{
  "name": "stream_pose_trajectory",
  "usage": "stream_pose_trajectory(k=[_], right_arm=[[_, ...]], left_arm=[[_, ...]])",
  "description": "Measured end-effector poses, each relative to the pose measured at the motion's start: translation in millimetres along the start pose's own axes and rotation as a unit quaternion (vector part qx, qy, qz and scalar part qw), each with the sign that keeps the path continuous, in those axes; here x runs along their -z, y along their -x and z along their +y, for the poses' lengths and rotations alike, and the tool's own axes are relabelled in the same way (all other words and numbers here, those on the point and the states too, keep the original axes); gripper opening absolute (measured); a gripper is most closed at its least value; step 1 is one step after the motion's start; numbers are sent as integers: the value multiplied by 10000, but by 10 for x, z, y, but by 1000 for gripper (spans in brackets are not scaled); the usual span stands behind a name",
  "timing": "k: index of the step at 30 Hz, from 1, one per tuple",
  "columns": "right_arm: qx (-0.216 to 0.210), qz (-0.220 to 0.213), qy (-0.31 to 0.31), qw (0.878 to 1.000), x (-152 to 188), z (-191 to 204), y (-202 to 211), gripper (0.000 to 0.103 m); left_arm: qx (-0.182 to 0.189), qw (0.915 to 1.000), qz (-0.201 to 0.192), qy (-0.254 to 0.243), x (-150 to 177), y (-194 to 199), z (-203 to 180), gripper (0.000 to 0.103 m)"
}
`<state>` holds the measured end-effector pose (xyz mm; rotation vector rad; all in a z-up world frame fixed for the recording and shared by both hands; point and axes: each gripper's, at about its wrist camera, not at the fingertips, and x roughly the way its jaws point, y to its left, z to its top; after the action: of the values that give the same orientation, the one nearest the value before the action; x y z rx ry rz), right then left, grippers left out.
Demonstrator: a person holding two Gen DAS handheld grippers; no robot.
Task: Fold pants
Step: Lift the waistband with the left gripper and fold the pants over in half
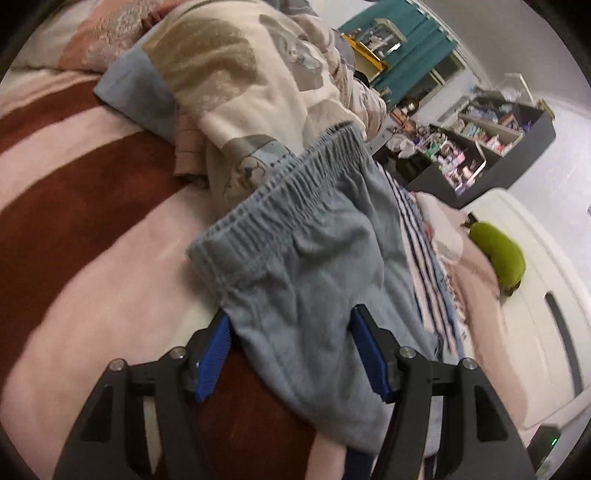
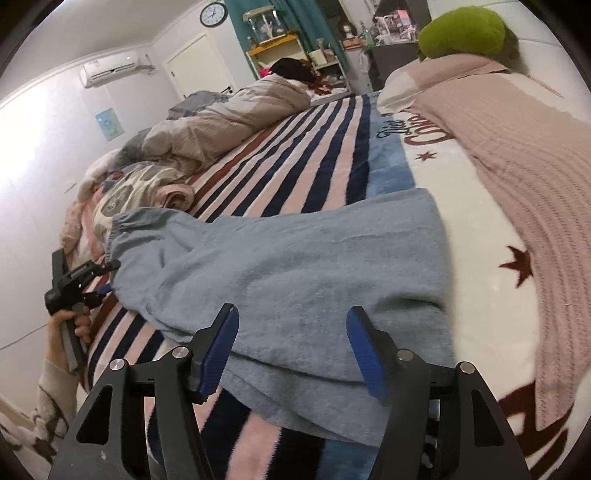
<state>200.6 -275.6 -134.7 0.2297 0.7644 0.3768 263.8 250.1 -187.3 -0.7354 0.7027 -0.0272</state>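
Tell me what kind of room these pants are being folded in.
Most likely a lived-in bedroom: the grey pants lie on a bed covered by a striped blanket, with a rumpled duvet behind, a wall clock and an air conditioner on the wall.

Bed, working surface: striped blanket (image 2: pixel 295 155) lies bare and passable beyond the pants (image 2: pixel 295 266). Obstacles: rumpled quilt (image 2: pixel 221 122) heaped along the far side; patterned pillow (image 1: pixel 229 74) and bedding touching the pants' waistband (image 1: pixel 280 184); pink knitted throw (image 2: pixel 517 177) along the other edge; green plush toy (image 2: pixel 465 29) at the corner. Both grippers' jaws stand wide apart, cloth between them.
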Motion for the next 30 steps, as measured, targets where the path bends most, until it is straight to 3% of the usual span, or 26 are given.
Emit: stream_pose_trajectory(k=[3,7,8,15,20,23,26,30], right_arm=[[19,-52,-60,10000,0,-14,28,57],[-16,-107,-141,9998,2,-25,69,57],[-25,-117,-155,9998,1,-27,78,57],[-44,-231,-221,9995,-4,-68,230,57],[-142,-321,-233,9991,-15,-47,371,57],[-186,-361,-200,9990,-12,6,439,57],[-262,-400,-149,9987,-8,86,506,57],[-362,-464,-131,9982,14,153,579,57]], left_arm=[[124,9998,-61,127,-77,-70,7,56],[369,9992,-105,96,-68,-70,-90,15],[389,9991,-179,75,-54,-21,-113,13],[121,9953,-891,-346,-27,529,-369,10],[-68,9892,-1387,-459,-65,1035,-368,9],[-379,9841,-1674,-459,-132,1381,-264,9],[-748,9800,-1793,-430,-198,1644,-120,9],[-829,9808,-1661,-604,-203,1742,-114,9]])
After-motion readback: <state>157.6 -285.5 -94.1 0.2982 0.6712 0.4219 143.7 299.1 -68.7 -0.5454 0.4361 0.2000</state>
